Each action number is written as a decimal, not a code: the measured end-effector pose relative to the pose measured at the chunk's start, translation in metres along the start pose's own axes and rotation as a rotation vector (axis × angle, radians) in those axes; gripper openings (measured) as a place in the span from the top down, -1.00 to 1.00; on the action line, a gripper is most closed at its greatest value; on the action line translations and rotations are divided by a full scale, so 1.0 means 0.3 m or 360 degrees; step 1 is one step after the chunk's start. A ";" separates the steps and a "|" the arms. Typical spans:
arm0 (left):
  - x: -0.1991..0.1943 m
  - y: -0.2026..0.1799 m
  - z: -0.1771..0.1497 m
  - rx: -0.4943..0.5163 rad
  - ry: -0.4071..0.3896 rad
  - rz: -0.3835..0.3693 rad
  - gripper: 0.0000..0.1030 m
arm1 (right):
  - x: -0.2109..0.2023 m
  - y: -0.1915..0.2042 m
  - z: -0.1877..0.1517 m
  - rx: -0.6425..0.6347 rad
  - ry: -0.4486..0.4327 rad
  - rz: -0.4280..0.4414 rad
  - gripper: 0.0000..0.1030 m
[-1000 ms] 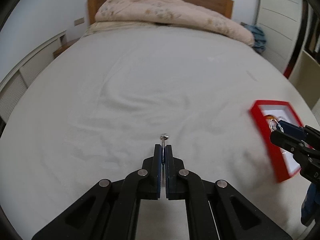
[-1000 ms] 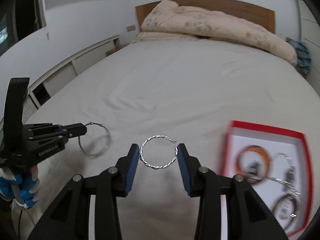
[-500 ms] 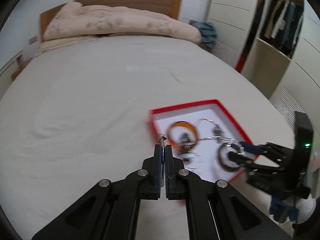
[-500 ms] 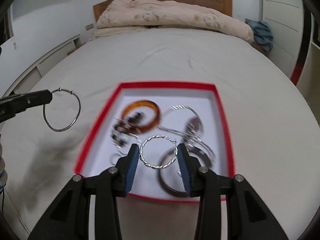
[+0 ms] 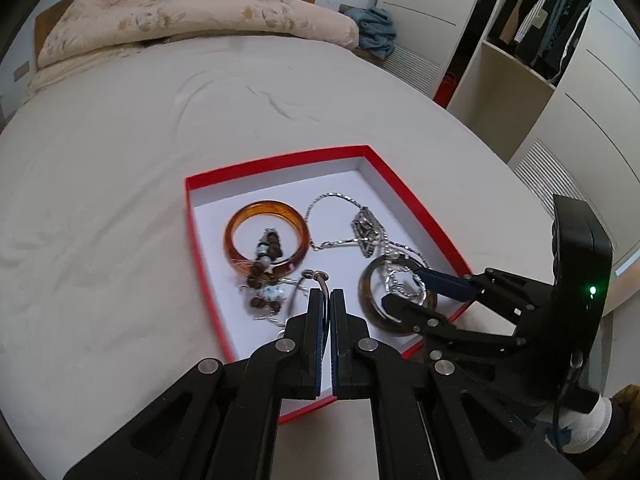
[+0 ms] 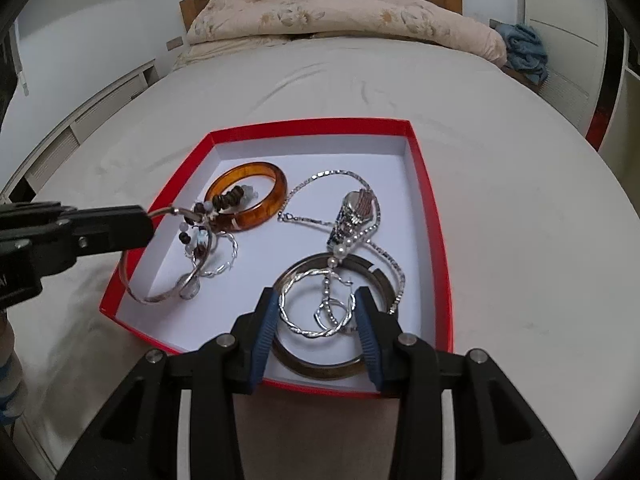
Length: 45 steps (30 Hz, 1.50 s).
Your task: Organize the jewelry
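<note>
I hold one gripper in each hand over a red box (image 6: 434, 216) that lies on a bed (image 6: 520, 200).

My right gripper (image 6: 318, 308) clamps a twisted silver hoop (image 6: 308, 334) across its width, one blue pad on each side. The hoop lies roughly flat between the pads, its open face turned up and forward. It hangs over the box's near right corner, directly above a dark bangle (image 6: 324, 368) and a loop of pearl chain (image 6: 328, 280) already lying there. The white floor of the box is straight below the hoop, so a release looks likely to drop it inside, onto the bangle.

My left gripper (image 5: 325, 292) is shut tight on the thin wire of a plain hoop (image 6: 160, 280). That hoop juts from the tips and arcs down over the box's near left edge. Part of the hoop is over the floor, and its lower curve seems to reach the rim there. I cannot tell whether it touches. It overlaps a beaded piece (image 6: 200, 232) and an amber bangle (image 6: 250, 196) lying toward the far left corner.

A silver chain with a pendant (image 6: 354, 208) lies in the right half, between the two bangles.

I judge the right hoop the better placed to let go. The left one wants a small shift inward from the rim.
</note>
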State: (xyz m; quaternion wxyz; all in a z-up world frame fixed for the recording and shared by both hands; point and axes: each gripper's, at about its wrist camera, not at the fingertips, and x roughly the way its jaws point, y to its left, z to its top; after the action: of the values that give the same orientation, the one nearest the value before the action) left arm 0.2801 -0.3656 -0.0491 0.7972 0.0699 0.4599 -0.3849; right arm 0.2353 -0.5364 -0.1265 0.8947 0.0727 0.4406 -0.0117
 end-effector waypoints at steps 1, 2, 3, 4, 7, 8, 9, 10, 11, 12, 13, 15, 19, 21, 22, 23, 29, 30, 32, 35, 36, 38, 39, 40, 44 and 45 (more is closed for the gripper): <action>0.004 -0.003 -0.003 -0.0001 0.0009 -0.0005 0.94 | -0.004 0.001 -0.004 0.0000 -0.0001 0.0003 0.27; 0.008 -0.005 -0.007 0.0000 0.0019 -0.0006 0.94 | -0.006 -0.001 -0.005 0.0002 -0.0001 0.0005 0.26; 0.015 -0.006 -0.012 -0.0002 0.0031 -0.0007 0.94 | -0.008 -0.004 -0.005 0.0003 -0.0002 0.0000 0.26; 0.025 -0.006 -0.016 -0.0007 0.0044 -0.0014 0.94 | -0.011 -0.008 -0.007 0.0005 -0.0003 -0.0005 0.26; 0.052 -0.014 -0.034 -0.0005 0.0078 -0.0014 0.94 | -0.022 -0.022 -0.013 -0.0005 0.0004 -0.0012 0.26; 0.060 -0.011 -0.042 -0.0005 0.0091 -0.0009 0.94 | -0.024 -0.024 -0.014 -0.0016 0.0007 -0.0011 0.26; 0.062 -0.007 -0.050 -0.0006 0.0099 -0.0004 0.94 | -0.026 -0.022 -0.014 -0.0032 0.0014 -0.0013 0.26; 0.066 -0.003 -0.056 -0.0008 0.0111 0.0005 0.94 | -0.025 -0.021 -0.013 -0.0042 0.0022 -0.0014 0.26; 0.073 0.001 -0.062 -0.0010 0.0125 0.0014 0.94 | -0.025 -0.021 -0.013 -0.0047 0.0030 -0.0014 0.26; 0.077 0.004 -0.066 -0.0011 0.0132 0.0014 0.90 | -0.025 -0.021 -0.011 -0.0043 0.0037 -0.0012 0.26; 0.078 0.006 -0.070 -0.0013 0.0138 0.0017 0.84 | -0.026 -0.020 -0.009 -0.0042 0.0040 -0.0012 0.26; 0.074 0.000 -0.075 0.0004 0.0133 0.0040 0.81 | -0.032 -0.018 -0.009 -0.0045 0.0042 -0.0012 0.18; 0.067 0.004 -0.081 -0.0003 0.0130 0.0074 0.55 | -0.049 -0.010 -0.014 -0.0049 0.0044 -0.0006 0.04; 0.050 0.008 -0.084 -0.0011 0.0117 0.0074 0.55 | -0.066 -0.009 -0.017 -0.0044 0.0044 -0.0016 0.04; 0.037 0.007 -0.084 -0.0012 0.0105 0.0075 0.52 | -0.072 -0.008 -0.016 -0.0042 0.0040 -0.0017 0.04; 0.025 0.005 -0.082 -0.0010 0.0094 0.0082 0.49 | -0.085 -0.005 -0.017 -0.0039 0.0034 -0.0018 0.04; -0.120 -0.024 -0.094 -0.0004 -0.0028 0.0176 0.06 | -0.201 0.024 -0.016 -0.0030 -0.0019 -0.0041 0.04; -0.146 -0.028 -0.098 -0.0004 -0.0055 0.0200 -0.03 | -0.227 0.036 -0.018 -0.0028 -0.0026 -0.0047 0.04; -0.220 -0.033 -0.116 -0.0018 -0.0109 0.0267 -0.18 | -0.283 0.060 -0.024 -0.0019 -0.0044 -0.0054 0.03; -0.309 -0.023 -0.143 -0.0072 -0.0179 0.0373 -0.39 | -0.357 0.101 -0.034 -0.0009 -0.0066 -0.0054 0.03; -0.343 -0.016 -0.153 -0.0098 -0.0199 0.0391 -0.45 | -0.392 0.124 -0.042 -0.0007 -0.0075 -0.0055 0.03; -0.411 -0.005 -0.184 -0.0138 -0.0221 0.0422 -0.51 | -0.435 0.155 -0.057 -0.0008 -0.0083 -0.0051 -0.01; -0.453 -0.004 -0.205 -0.0144 -0.0227 0.0453 -0.51 | -0.463 0.177 -0.068 -0.0010 -0.0091 -0.0042 -0.03; -0.484 -0.005 -0.220 -0.0141 -0.0238 0.0480 -0.51 | -0.486 0.195 -0.077 -0.0011 -0.0096 -0.0035 -0.07; -0.603 -0.001 -0.294 -0.0164 -0.0239 0.0554 -0.51 | -0.578 0.268 -0.117 0.0015 -0.0112 -0.0015 -0.09; -0.634 -0.001 -0.312 -0.0174 -0.0247 0.0569 -0.51 | -0.603 0.288 -0.128 0.0024 -0.0119 -0.0011 -0.09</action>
State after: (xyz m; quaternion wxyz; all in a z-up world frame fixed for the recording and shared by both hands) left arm 0.1630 -0.2178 0.0474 0.8885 0.0772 0.3976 -0.2158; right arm 0.1017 -0.4532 0.0036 0.9099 0.0777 0.4069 -0.0207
